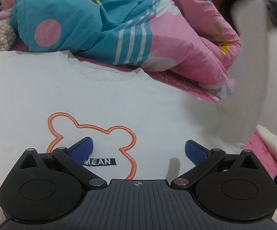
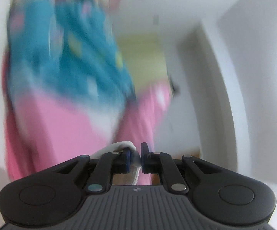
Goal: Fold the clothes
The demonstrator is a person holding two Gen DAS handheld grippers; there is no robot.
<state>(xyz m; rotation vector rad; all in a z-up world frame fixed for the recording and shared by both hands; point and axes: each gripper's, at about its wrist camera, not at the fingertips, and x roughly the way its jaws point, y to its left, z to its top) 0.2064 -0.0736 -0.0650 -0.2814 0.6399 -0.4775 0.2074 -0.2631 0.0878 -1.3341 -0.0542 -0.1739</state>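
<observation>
Ahead of your left hand-held gripper (image 1: 139,150), the biggest thing in view was the pink and teal quilt (image 1: 104,25), heaped across the far side of the bed, beyond the garment. Nearer, the white sweatshirt (image 1: 100,103) lay spread flat, front up, filling the space directly under and in front of that gripper, its neckline (image 1: 104,71) on the far side toward the quilt. An orange bear outline (image 1: 92,128) was stitched on the chest just beyond the fingertips, with a small black label reading MEAN (image 1: 98,161) beside the left-hand blue pad (image 1: 82,149). Your left hand-held gripper was spread wide, with nothing between its pads, over the sweatshirt's chest; whether the tips touched the cloth could not be told.

Your right hand-held gripper (image 2: 135,158) showed a heavily blurred view: the same quilt as a teal and pink smear ahead and to its left, a white wall to its right. Its blue pads stood close together with a narrow gap, and a fold of white cloth (image 2: 119,146) sat between them, bunched on the left pad's side. Whether the pads pressed on it could not be told.
</observation>
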